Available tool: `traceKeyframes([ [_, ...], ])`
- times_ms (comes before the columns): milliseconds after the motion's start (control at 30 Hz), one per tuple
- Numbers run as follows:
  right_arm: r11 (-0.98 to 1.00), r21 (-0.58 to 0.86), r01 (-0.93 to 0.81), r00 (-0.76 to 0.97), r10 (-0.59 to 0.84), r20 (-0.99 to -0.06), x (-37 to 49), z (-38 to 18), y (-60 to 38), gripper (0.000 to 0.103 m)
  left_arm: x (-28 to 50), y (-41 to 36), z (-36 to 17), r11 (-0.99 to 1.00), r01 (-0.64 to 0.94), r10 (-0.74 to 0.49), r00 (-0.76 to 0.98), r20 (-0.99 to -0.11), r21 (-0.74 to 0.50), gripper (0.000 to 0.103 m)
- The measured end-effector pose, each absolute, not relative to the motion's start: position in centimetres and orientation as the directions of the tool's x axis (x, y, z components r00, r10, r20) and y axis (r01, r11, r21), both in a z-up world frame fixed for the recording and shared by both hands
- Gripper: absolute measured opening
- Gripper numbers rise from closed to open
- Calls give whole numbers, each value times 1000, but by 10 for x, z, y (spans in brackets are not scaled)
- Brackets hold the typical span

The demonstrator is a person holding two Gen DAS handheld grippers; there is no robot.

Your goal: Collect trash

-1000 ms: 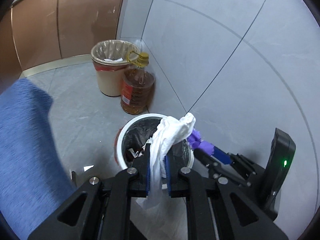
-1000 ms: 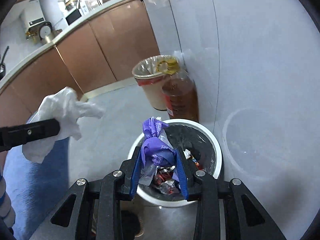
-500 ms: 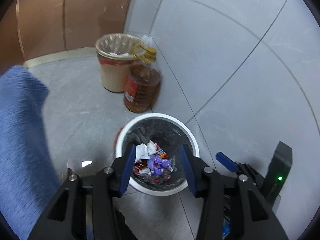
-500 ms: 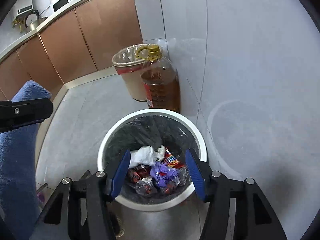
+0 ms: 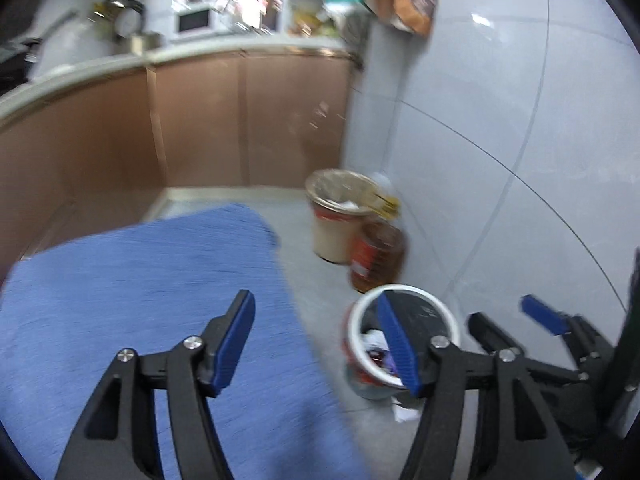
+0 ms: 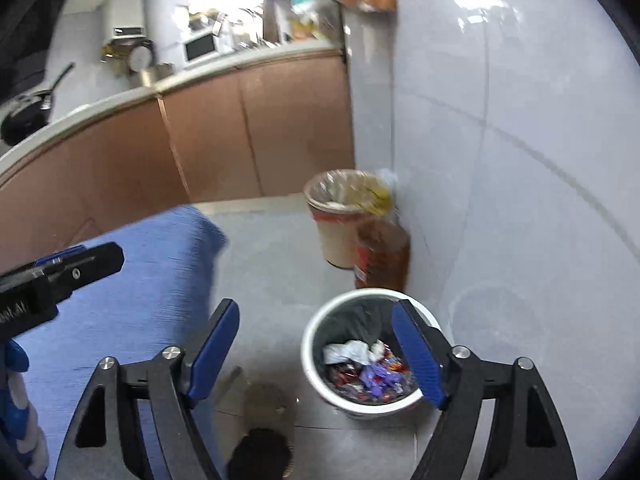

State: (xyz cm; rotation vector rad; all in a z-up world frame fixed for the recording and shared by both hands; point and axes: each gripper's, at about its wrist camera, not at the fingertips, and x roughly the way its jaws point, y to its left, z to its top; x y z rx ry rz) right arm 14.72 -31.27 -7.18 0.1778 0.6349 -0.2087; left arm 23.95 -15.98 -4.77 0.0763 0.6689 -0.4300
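Observation:
The white trash bin [image 5: 447, 312] stands on the floor against the tiled wall, and in the right wrist view the bin [image 6: 310, 340] shows its contents. A crumpled white tissue [image 6: 347, 352] and a purple wrapper [image 6: 378, 376] lie among red wrappers inside it. My left gripper [image 5: 314, 304] is above and left of the bin, over the blue cloth, jaws opening with nothing between them. My right gripper [image 6: 316, 312] hangs above the bin's left rim, jaws also opening and empty. It also shows at the right of the left wrist view [image 5: 516, 322].
A beige lined bin [image 5: 340, 216] and an amber oil bottle [image 5: 378, 256] stand beyond the white bin by the wall. A blue cloth surface [image 5: 140, 300] fills the left. Brown cabinets [image 5: 240, 120] run behind. A white scrap [image 5: 404, 414] lies beside the bin.
Both grippers let go of their trash, the tissue and the purple wrapper, which now lie in the bin. Both opened wide, rose and drew back to the left.

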Motion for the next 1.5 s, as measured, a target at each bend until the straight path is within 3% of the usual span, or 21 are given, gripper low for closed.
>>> traceKeyframes([
  [167,983,74,165,824,-96,-558,128,-44,-263,94,203,-97,-29,962,272,-225,798,-559,1,71],
  [333,994,25,107,850,-78,-520,110,-25,-226,101,174,-44,-19,987,158,-130,844,-521,9,74],
  [667,998,-34,45,881,-56,-471,82,-8,-182,102,122,8,-14,998,8,20,890,-456,59,82],
  [1033,996,-68,55,901,-79,-426,65,-2,-177,103,93,20,-8,996,-44,74,911,-405,83,86],
  [1500,992,-57,109,906,-123,-404,55,-5,-197,103,82,1,1,995,-10,46,922,-384,95,86],
])
